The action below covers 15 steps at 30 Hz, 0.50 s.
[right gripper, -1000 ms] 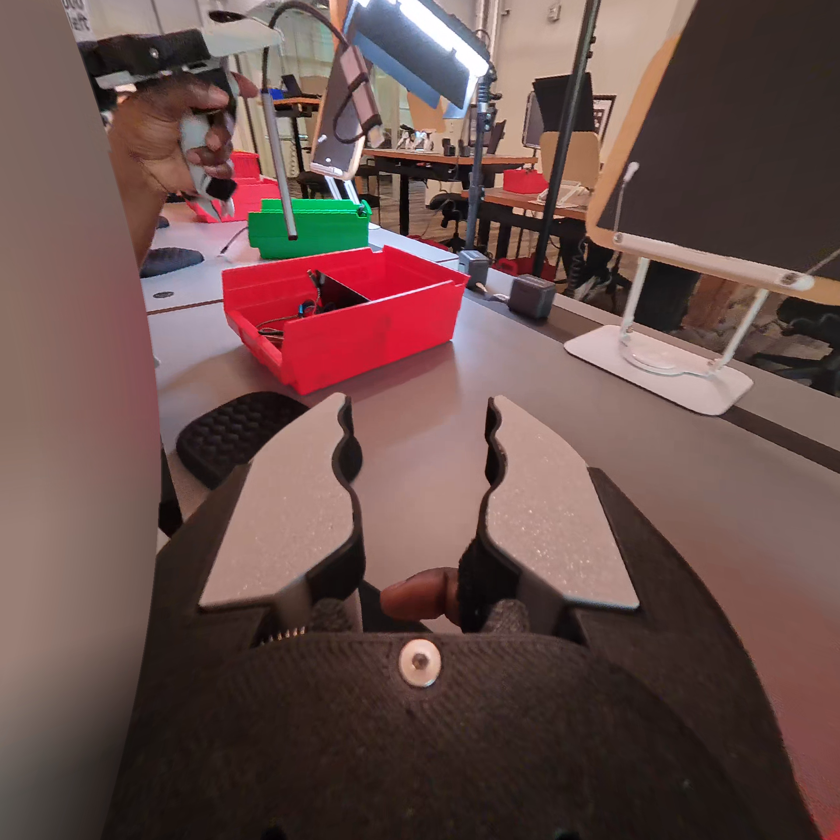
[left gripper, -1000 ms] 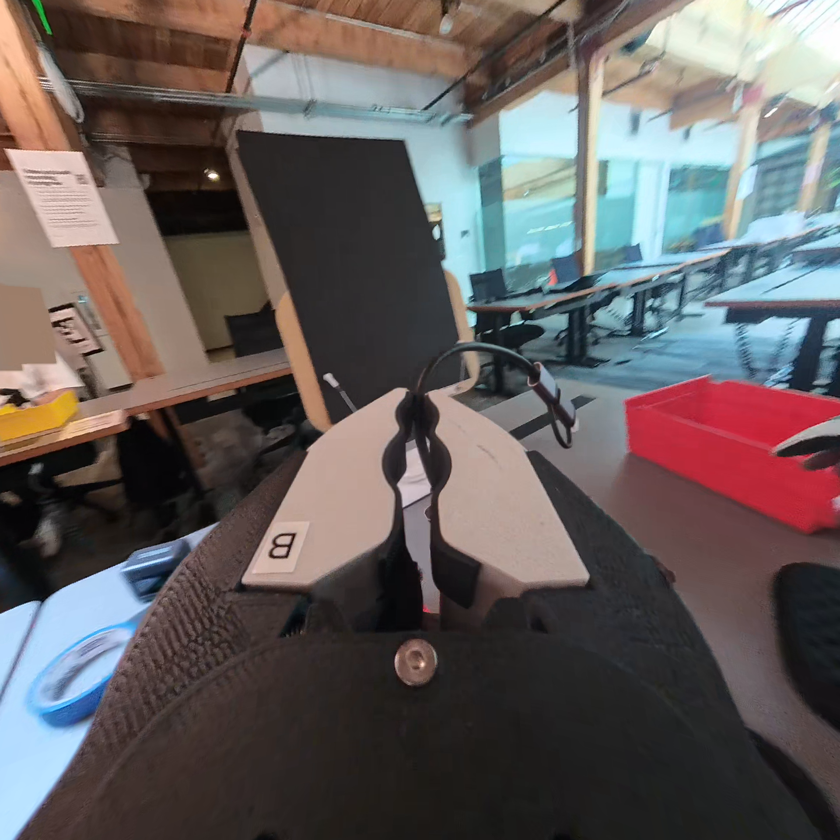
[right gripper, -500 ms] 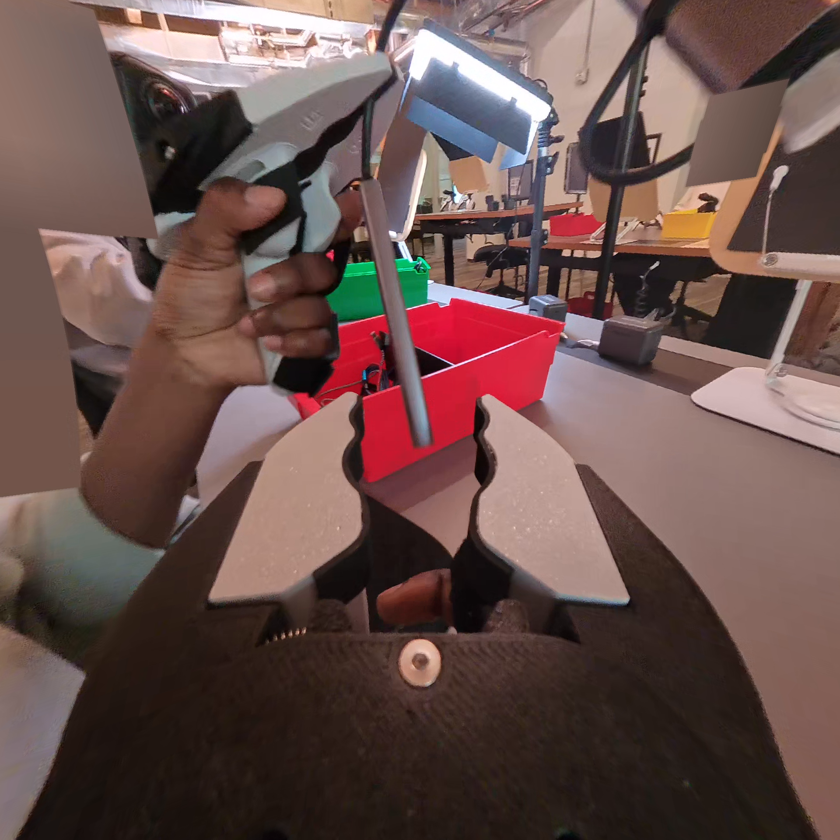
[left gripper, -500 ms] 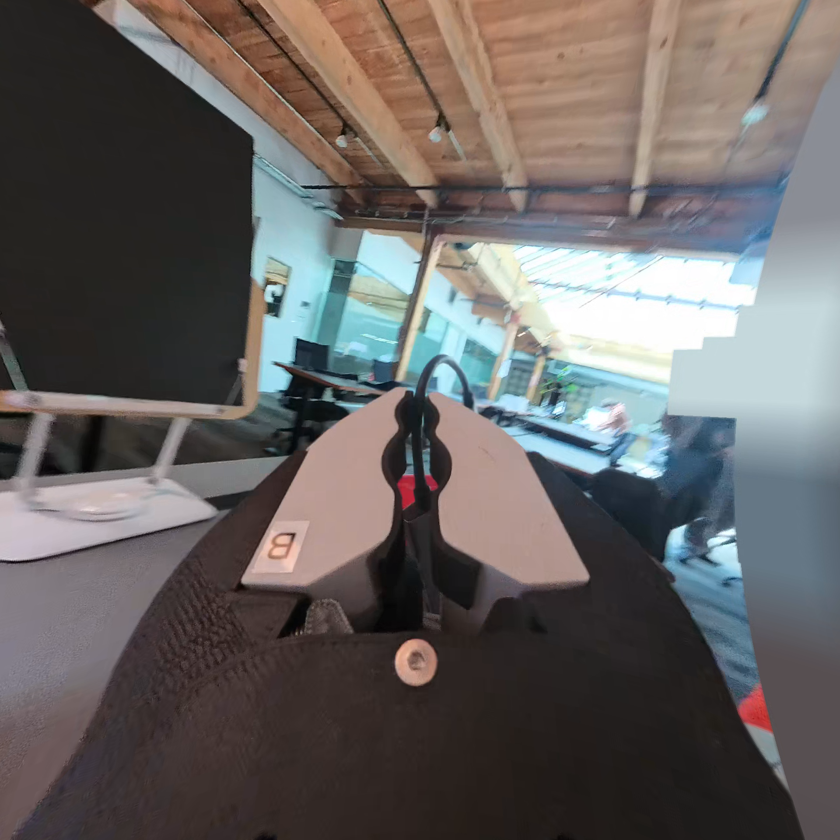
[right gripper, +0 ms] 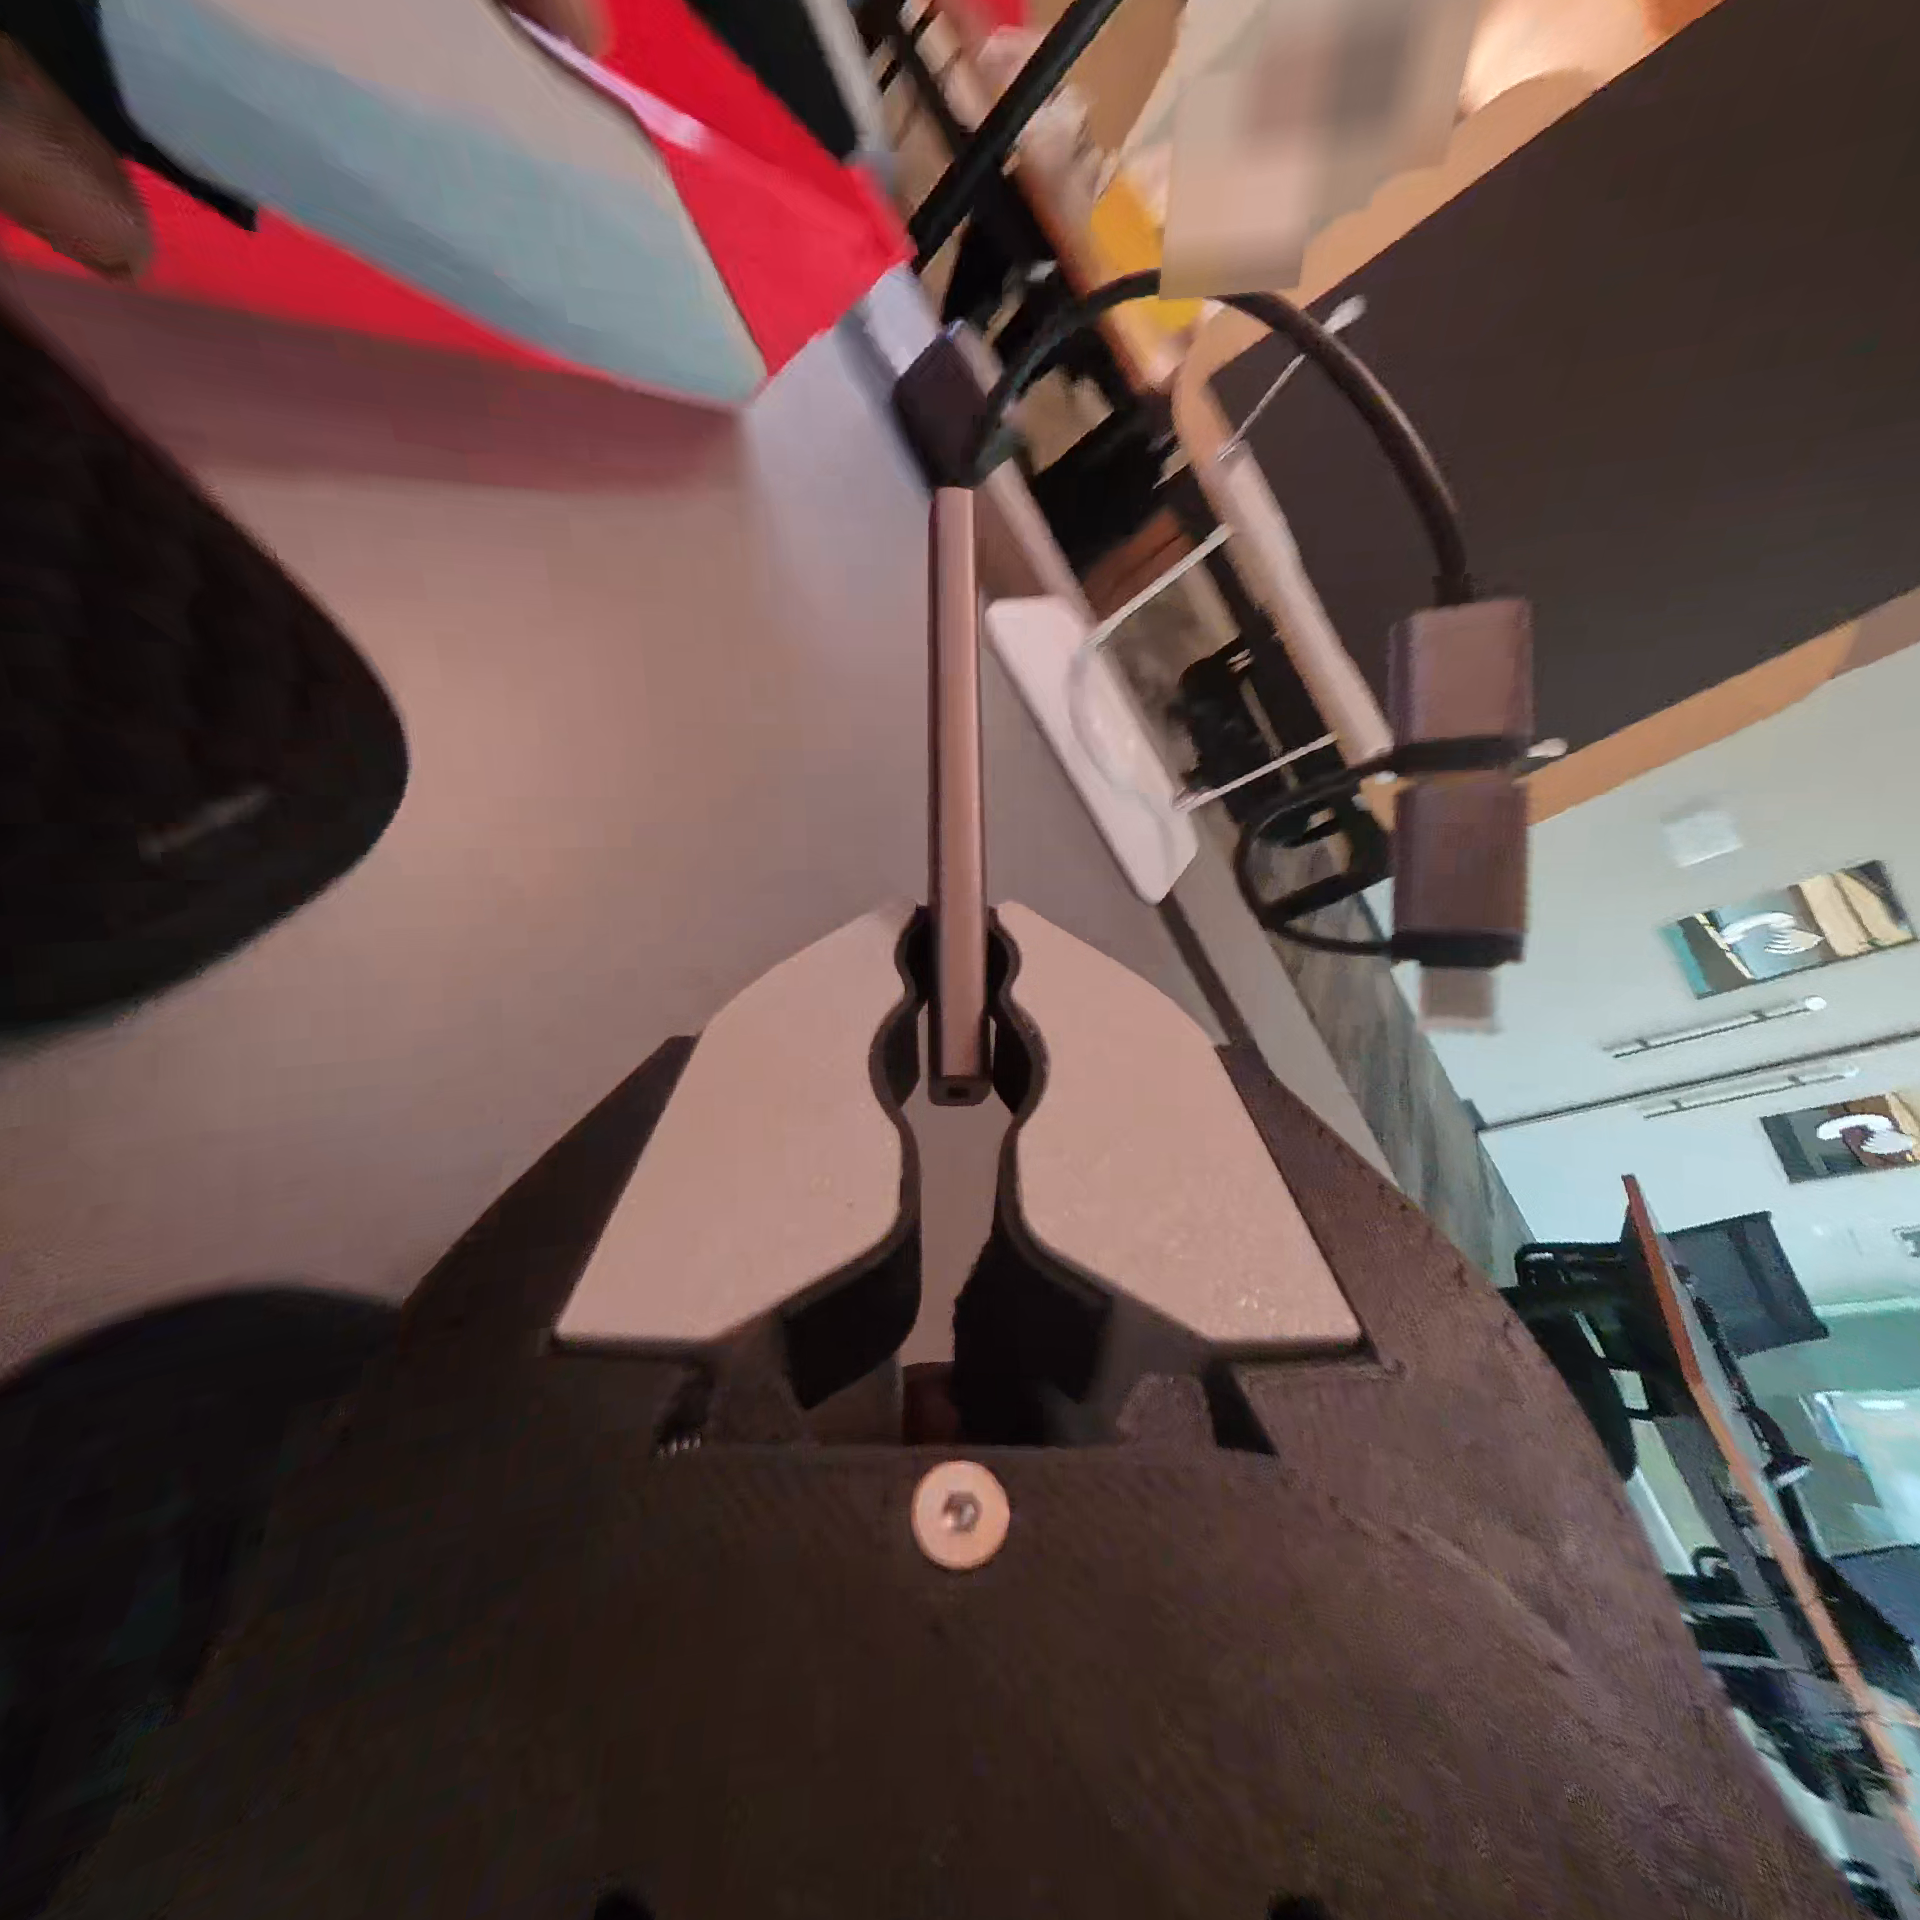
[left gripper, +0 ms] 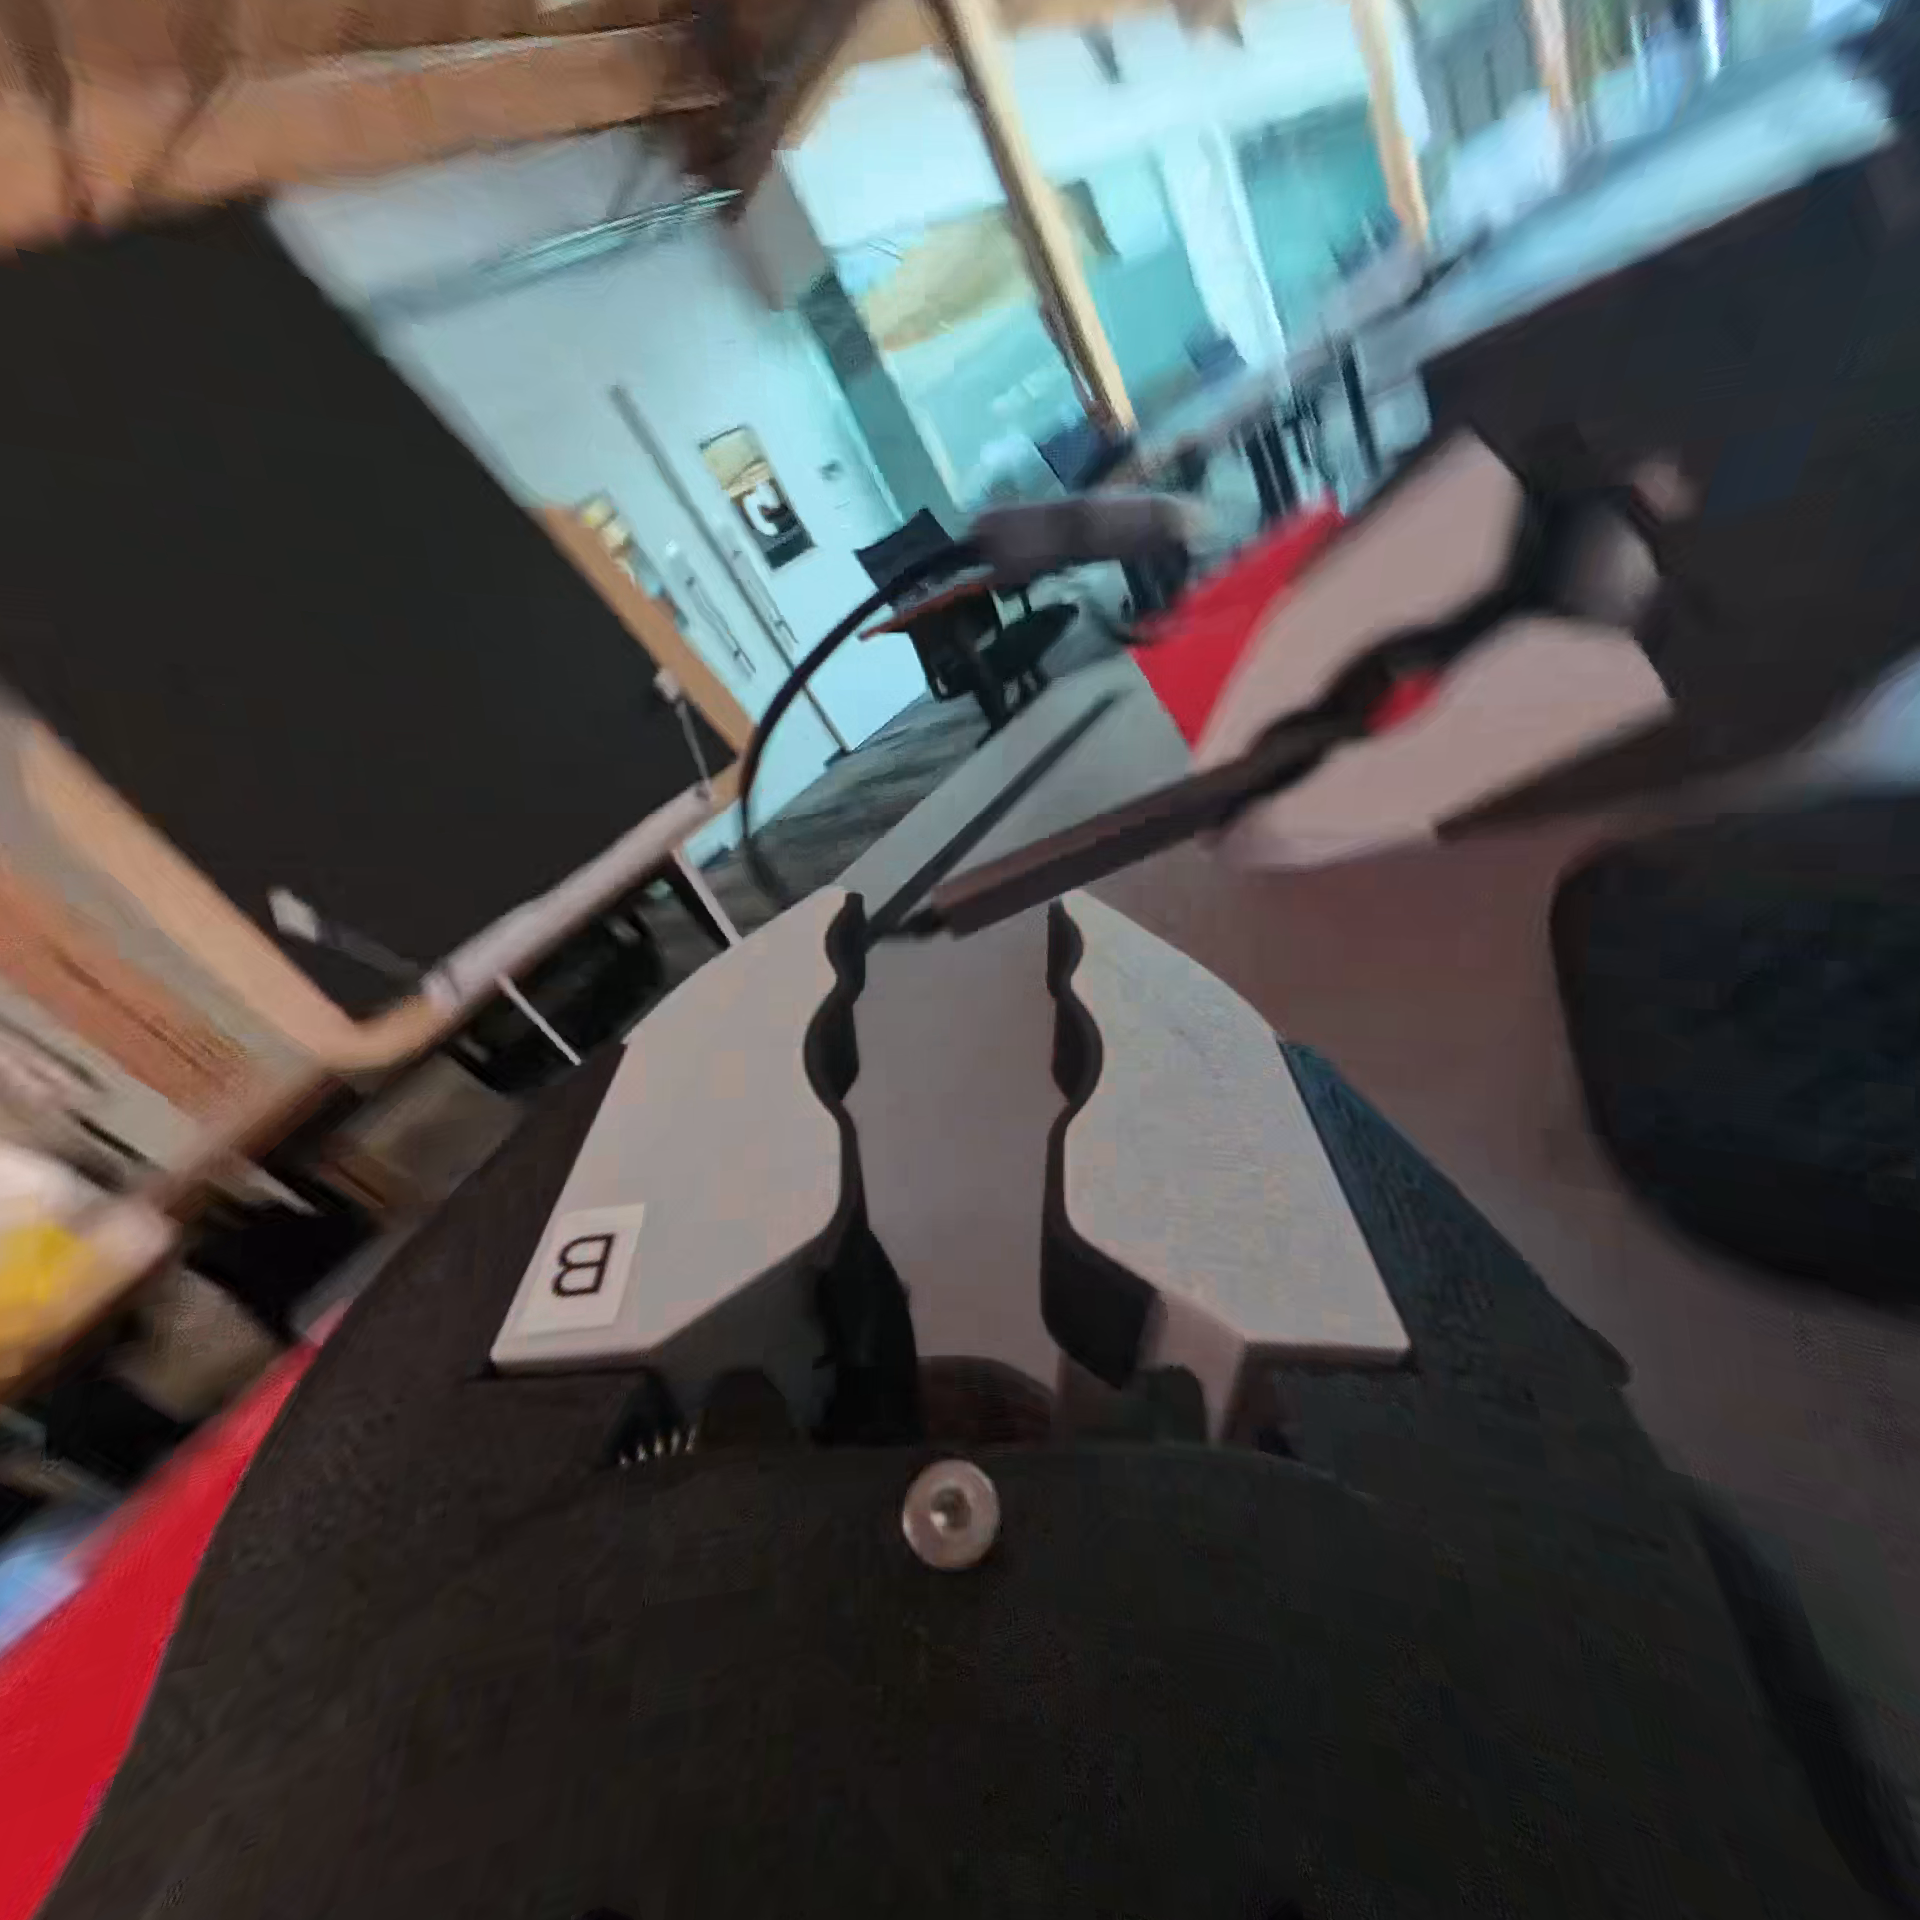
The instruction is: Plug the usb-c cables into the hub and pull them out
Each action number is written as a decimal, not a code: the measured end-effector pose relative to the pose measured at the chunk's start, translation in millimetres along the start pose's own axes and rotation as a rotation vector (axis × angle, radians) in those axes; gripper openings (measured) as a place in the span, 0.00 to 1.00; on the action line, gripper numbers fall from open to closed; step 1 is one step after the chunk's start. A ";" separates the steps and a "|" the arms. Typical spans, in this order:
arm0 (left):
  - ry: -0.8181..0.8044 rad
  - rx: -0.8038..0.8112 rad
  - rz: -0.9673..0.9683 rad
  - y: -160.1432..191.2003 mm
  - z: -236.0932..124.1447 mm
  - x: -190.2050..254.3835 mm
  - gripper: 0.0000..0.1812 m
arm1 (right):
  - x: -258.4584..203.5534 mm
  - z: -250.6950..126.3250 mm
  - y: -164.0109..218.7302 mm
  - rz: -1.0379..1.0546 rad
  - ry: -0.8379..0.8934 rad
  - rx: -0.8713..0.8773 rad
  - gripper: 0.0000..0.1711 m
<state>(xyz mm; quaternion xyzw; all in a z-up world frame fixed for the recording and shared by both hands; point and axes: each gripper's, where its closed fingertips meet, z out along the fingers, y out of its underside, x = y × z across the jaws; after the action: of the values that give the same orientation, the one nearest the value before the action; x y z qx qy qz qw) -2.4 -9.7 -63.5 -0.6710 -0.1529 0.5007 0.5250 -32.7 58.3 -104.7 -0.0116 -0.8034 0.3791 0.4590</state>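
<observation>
The right gripper (right gripper: 956, 956) is pinching the hub (right gripper: 958, 748), its two grey fingers (right gripper: 790, 1132) pressed against the slim bar's flat sides near one end. That near end, with a small port in it, is sitting just inside the tips, and the rest of the hub is sticking straight out ahead, clear of the grey table (right gripper: 582, 644). At the hub's far end a dark strain relief is leading into its black cable (right gripper: 1392, 416), which is looping up and over to the right. Down that loop a grey plug (right gripper: 1460, 779) is dangling in mid-air, tied round with a thin black band.

Over on the left, the left gripper (left gripper: 951, 920) is standing with its jaws spread and nothing between the fingers (left gripper: 717, 1122). Just past its tips the hub (left gripper: 1081, 847) is crossing the view at a slant, its near corner almost at the left fingertip, though the blur is hiding whether they touch. The right gripper (left gripper: 1340, 717) is showing beyond, clamped on the hub's other end. The cable (left gripper: 800, 717) is arcing up from the near end.

A red bin (left gripper: 1216, 634) is sitting behind the right gripper on the table (left gripper: 1382, 997). A black panel (left gripper: 312, 582) on a white stand is leaning at the left.
</observation>
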 end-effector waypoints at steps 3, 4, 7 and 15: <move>0.123 -0.113 0.340 7.8 17.5 33.7 0.17 | -14.7 -2.5 14.0 -0.069 -0.125 -0.084 0.04; 0.173 -0.134 0.383 12.2 22.7 42.8 0.16 | -20.1 -4.5 16.2 -0.087 -0.167 -0.097 0.04; 0.296 -0.179 0.422 27.6 32.4 60.2 0.13 | -30.6 -14.7 13.0 -0.119 -0.258 -0.073 0.04; 0.421 0.177 -0.239 -19.3 20.1 65.8 0.05 | 6.1 -66.3 -64.5 0.322 -0.293 0.641 0.09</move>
<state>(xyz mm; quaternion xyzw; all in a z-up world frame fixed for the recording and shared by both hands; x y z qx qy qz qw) 16.7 57.2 -79.5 -0.6891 -0.0740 0.2958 0.6574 34.6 54.4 -41.0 0.0607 -0.6890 0.6760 0.2543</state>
